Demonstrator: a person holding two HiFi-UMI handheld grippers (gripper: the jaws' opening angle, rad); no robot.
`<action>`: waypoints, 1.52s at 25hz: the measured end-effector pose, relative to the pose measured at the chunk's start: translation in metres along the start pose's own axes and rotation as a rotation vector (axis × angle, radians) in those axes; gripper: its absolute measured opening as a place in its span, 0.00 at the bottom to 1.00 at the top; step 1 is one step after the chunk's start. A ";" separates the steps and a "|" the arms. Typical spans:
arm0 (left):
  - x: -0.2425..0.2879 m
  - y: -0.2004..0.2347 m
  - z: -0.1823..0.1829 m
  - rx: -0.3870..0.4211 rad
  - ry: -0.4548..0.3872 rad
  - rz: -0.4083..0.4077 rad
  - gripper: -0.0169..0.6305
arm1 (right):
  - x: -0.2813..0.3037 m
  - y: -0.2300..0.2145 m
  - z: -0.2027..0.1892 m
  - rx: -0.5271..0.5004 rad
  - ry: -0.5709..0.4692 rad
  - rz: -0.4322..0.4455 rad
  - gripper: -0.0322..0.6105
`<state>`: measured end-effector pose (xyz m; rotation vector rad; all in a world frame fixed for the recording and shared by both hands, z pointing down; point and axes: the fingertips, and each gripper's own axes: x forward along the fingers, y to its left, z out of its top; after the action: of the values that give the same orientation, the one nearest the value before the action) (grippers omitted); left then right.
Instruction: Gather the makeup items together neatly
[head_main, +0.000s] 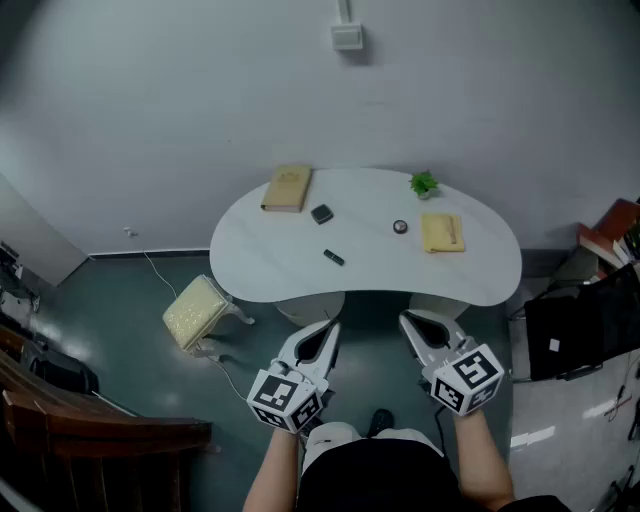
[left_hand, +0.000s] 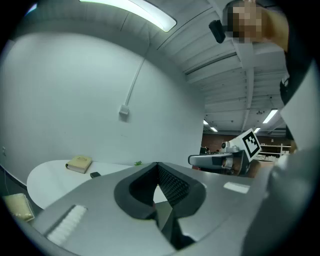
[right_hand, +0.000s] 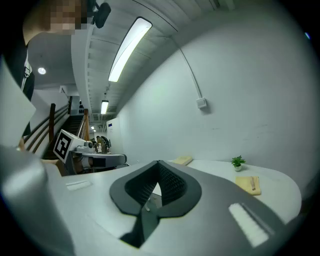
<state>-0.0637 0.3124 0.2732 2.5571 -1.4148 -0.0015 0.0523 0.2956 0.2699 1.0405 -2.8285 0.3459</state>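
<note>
Two tools wait short of the work: the left hand-held gripper (head_main: 322, 338) and the right hand-held gripper (head_main: 414, 326) are both clenched on nothing, their jaws pressed together and pointing roughly level at the white bench (head_main: 290, 275). They are held close to the person's body, which looks like a ready stance before any reach, so gathering seems not yet begun. The makeup items lie scattered, well apart from each other. A slim dark stick (head_main: 334, 257) lies nearest, just ahead of the left hand-held gripper's tips, and a small dark square compact (head_main: 321, 213) sits farther beyond it. Ahead of the right hand-held gripper sits a little round pot (head_main: 400, 227), with a pale yellow pad (head_main: 441, 232) just beside it carrying a thin stick. A tan book-like slab (head_main: 288, 188) and a tiny green plant (head_main: 424, 183) stand at the far edge.
</note>
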 end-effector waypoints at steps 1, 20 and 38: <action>0.000 -0.002 -0.001 0.005 0.001 -0.001 0.03 | -0.002 0.001 0.001 -0.003 -0.003 0.000 0.06; -0.001 -0.039 -0.016 0.040 0.032 0.020 0.03 | -0.037 0.001 -0.009 -0.005 -0.024 0.016 0.07; 0.006 -0.028 -0.034 0.057 0.077 -0.007 0.11 | -0.013 0.010 -0.030 0.025 0.039 0.069 0.18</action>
<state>-0.0339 0.3281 0.3014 2.5775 -1.3971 0.1361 0.0564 0.3183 0.2951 0.9320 -2.8379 0.4046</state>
